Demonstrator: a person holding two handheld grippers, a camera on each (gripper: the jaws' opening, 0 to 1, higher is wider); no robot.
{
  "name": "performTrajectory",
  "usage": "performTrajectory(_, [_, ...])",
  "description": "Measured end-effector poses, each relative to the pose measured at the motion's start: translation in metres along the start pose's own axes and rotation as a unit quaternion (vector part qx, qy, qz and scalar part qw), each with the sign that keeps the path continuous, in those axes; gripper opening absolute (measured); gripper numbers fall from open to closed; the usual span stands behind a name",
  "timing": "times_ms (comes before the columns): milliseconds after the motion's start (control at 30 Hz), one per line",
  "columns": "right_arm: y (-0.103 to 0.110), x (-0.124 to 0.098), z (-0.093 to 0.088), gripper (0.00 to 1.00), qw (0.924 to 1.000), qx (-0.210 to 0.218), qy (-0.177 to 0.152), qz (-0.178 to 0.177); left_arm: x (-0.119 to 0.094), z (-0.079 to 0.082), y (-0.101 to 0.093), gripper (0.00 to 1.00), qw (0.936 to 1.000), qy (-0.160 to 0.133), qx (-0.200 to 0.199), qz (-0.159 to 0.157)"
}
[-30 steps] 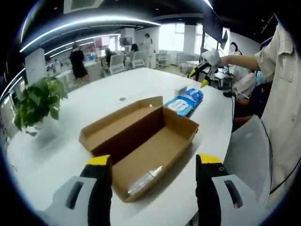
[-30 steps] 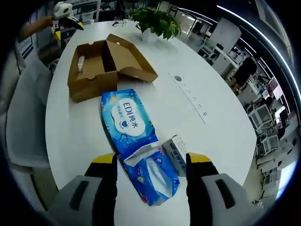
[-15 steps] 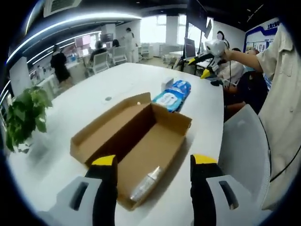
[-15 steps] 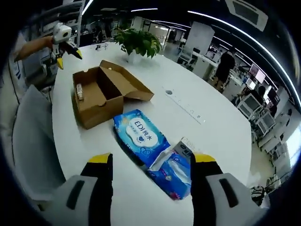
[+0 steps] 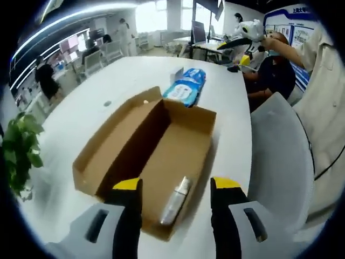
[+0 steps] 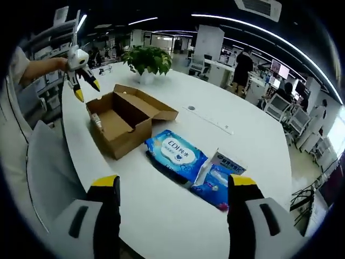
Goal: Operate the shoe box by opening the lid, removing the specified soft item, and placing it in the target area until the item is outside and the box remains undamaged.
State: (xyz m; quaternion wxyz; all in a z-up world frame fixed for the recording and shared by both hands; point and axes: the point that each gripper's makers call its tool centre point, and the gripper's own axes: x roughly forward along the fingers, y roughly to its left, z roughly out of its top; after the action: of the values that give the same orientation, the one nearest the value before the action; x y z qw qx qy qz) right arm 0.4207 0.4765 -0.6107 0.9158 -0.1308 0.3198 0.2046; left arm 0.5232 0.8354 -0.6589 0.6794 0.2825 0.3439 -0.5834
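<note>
- Open cardboard shoe box on the white desk, lid folded back
- A small wrapped item lies inside at the box's near end; it looks light and crinkly, best pinched across its middle
- Left tongs hover above it, jaws apart, empty
- Right tongs apart, empty
- Blue wipes pack beside the box reads "EDI"
</note>
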Motion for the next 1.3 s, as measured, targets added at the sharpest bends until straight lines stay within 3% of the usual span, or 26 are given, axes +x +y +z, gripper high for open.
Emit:
performTrajectory(200, [0.015, -0.007, -0.005, 0.86, 1.0, 0.001, -0.007, 0.006, 0.012, 0.001, 0.004, 0.46, 0.9993, 0.016, 0.008, -0.031])
performTrajectory(367, [0.032, -0.011, -0.008, 0.93, 0.9998, 0.01, -0.009, 0.016, 0.026, -0.007, 0.011, 0.44, 0.996, 0.061, 0.038, -0.053])
performTrajectory(500, [0.04, -0.015, -0.01, 0.96, 0.9996, 0.017, -0.011, 0.018, 0.035, -0.019, 0.013, 0.44, 0.9886, 0.109, 0.081, -0.065])
performTrajectory(700, [0.049, -0.024, -0.004, 0.96, 0.9986, 0.039, -0.032, 0.016, 0.048, -0.03, 0.014, 0.44, 0.9795, 0.146, 0.112, -0.082])
performTrajectory(800, [0.054, -0.026, -0.006, 0.96, 0.9983, 0.046, -0.033, 0.014, 0.054, -0.038, 0.015, 0.44, 0.97, 0.171, 0.147, -0.091])
performTrajectory(1033, [0.059, -0.023, -0.018, 0.96, 0.9981, 0.058, -0.018, 0.01, 0.064, -0.051, 0.016, 0.43, 0.9549, 0.207, 0.182, -0.11])
performTrajectory(1300, [0.058, -0.022, -0.023, 0.96, 0.9981, 0.061, -0.009, 0.004, 0.073, -0.059, 0.016, 0.42, 0.9478, 0.216, 0.198, -0.126])
